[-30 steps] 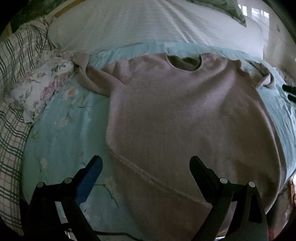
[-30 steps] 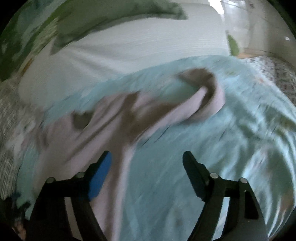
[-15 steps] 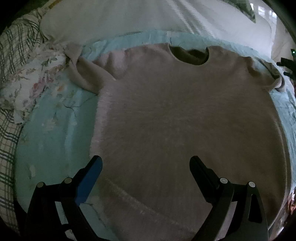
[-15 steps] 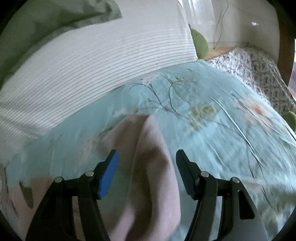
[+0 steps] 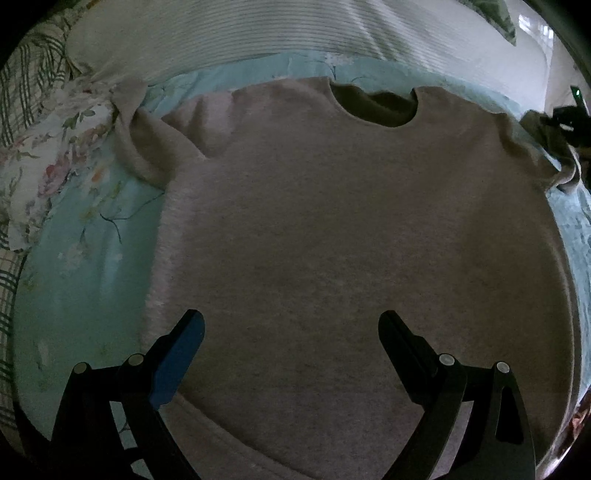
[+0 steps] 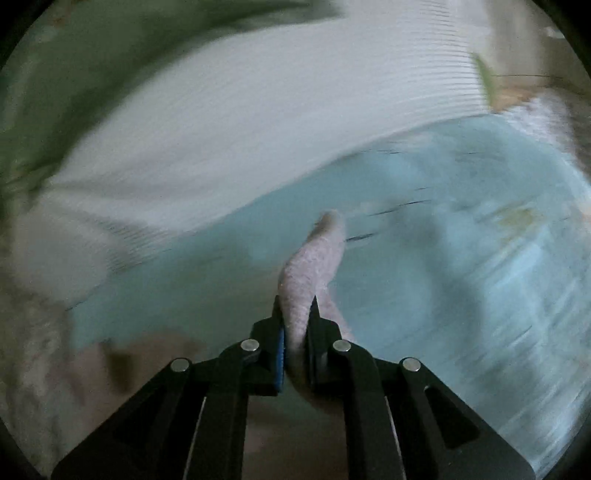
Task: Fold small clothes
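A pale pink sweater (image 5: 332,229) lies flat, front up, on a light blue floral bedsheet (image 5: 96,258), neckline at the far side. Its left sleeve (image 5: 140,147) is crumpled at the upper left. My left gripper (image 5: 291,328) is open and empty, hovering over the lower body of the sweater. My right gripper (image 6: 297,314) is shut on the sweater's right sleeve (image 6: 317,258), whose cuff sticks out past the fingertips. The right gripper also shows dark at the far right edge of the left wrist view (image 5: 569,122). The right wrist view is motion-blurred.
A white ribbed pillow (image 5: 258,33) lies along the far side of the bed. A floral cloth (image 5: 48,155) and a plaid cloth (image 5: 26,81) lie at the left. A green blanket (image 6: 74,74) is behind the pillow.
My right gripper has closed on the right sleeve, which it straddled open half a second ago. The left gripper has moved forward over the sweater and stays open.
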`<state>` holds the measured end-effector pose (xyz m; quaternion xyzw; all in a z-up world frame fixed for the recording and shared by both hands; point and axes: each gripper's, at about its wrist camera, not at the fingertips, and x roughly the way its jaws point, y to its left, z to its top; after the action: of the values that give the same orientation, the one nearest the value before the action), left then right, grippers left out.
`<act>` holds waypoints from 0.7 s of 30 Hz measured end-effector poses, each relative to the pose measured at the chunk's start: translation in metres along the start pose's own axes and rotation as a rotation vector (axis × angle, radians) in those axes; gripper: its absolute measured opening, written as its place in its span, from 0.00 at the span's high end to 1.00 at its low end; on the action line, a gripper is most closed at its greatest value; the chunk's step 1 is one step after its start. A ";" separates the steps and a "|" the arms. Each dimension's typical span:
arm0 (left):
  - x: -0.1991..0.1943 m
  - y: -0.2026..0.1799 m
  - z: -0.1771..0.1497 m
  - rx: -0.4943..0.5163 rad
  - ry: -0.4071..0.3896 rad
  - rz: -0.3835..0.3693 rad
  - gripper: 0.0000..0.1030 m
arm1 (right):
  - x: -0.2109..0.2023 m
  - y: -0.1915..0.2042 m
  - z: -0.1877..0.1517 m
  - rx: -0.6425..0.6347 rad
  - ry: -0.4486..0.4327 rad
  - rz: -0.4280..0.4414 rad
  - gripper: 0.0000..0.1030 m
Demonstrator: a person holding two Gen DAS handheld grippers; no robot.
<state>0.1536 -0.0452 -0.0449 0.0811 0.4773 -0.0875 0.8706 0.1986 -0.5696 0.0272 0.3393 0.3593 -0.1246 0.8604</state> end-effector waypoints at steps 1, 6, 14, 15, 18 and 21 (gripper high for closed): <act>-0.001 -0.001 -0.001 -0.001 0.004 -0.002 0.07 | -0.003 0.015 -0.008 -0.008 0.004 0.050 0.90; -0.011 0.003 -0.006 -0.028 -0.018 -0.033 0.07 | 0.001 0.114 -0.065 -0.065 0.059 0.290 0.90; -0.026 0.030 -0.015 -0.116 -0.048 -0.082 0.07 | 0.046 0.267 -0.161 -0.222 0.160 0.501 0.90; -0.026 0.034 -0.016 -0.127 -0.050 -0.088 0.07 | 0.053 0.285 -0.174 -0.258 0.170 0.515 0.90; -0.030 0.048 -0.018 -0.165 -0.064 -0.112 0.07 | 0.075 0.319 -0.199 -0.327 0.217 0.528 0.90; -0.030 0.062 -0.018 -0.195 -0.071 -0.131 0.07 | 0.097 0.341 -0.224 -0.427 0.275 0.510 0.86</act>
<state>0.1372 0.0218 -0.0260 -0.0386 0.4567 -0.1001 0.8831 0.3044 -0.1645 0.0127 0.2445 0.3934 0.2188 0.8588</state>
